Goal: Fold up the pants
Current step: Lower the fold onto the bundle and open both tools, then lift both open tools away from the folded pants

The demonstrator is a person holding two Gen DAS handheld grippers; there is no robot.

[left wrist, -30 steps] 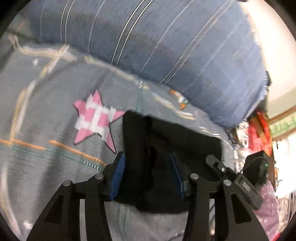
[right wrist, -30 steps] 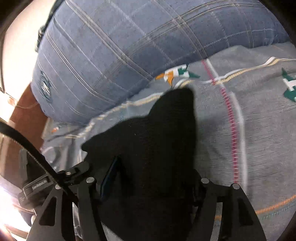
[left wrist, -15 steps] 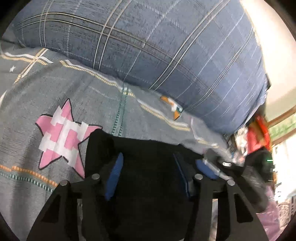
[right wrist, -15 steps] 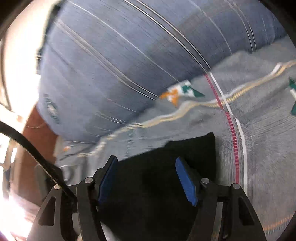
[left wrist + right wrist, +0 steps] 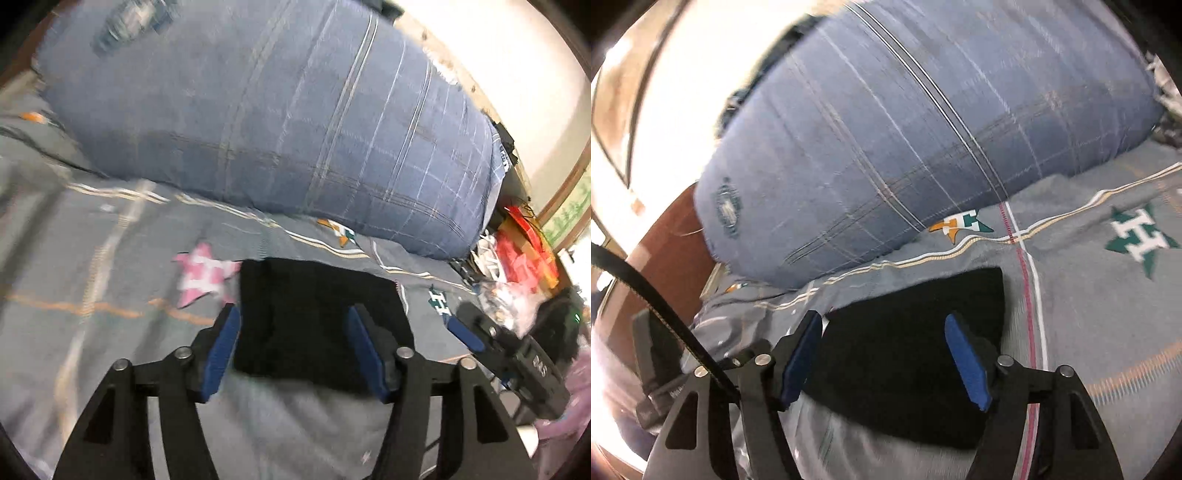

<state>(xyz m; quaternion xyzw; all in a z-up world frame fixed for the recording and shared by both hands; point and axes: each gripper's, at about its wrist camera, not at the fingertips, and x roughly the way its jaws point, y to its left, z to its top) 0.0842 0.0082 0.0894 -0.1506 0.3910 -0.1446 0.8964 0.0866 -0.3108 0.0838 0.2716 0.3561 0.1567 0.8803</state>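
Blue-padded fingers of the left gripper [image 5: 291, 347] stand wide apart, nothing between them — the black folded pants [image 5: 317, 314] lie flat on the bed beyond, lower centre of the left wrist view. Right gripper [image 5: 882, 356] also spread wide, holding nothing; in its view the pants [image 5: 908, 354] sit lower centre as a dark squarish bundle, its near edge running between the pads but not pinched. Right gripper's body shows at the lower right of the left view [image 5: 513, 354].

Pants rest on a grey bedsheet [image 5: 92, 280] with stripe lines, a pink star print [image 5: 203, 273] just left of the pants, a green star print [image 5: 1141, 240] at the right of the right view. Big blue plaid pillow [image 5: 295, 122] fills the upper half — behind the pants, apart from them. Red clutter [image 5: 524, 254] at the right edge, blurred.
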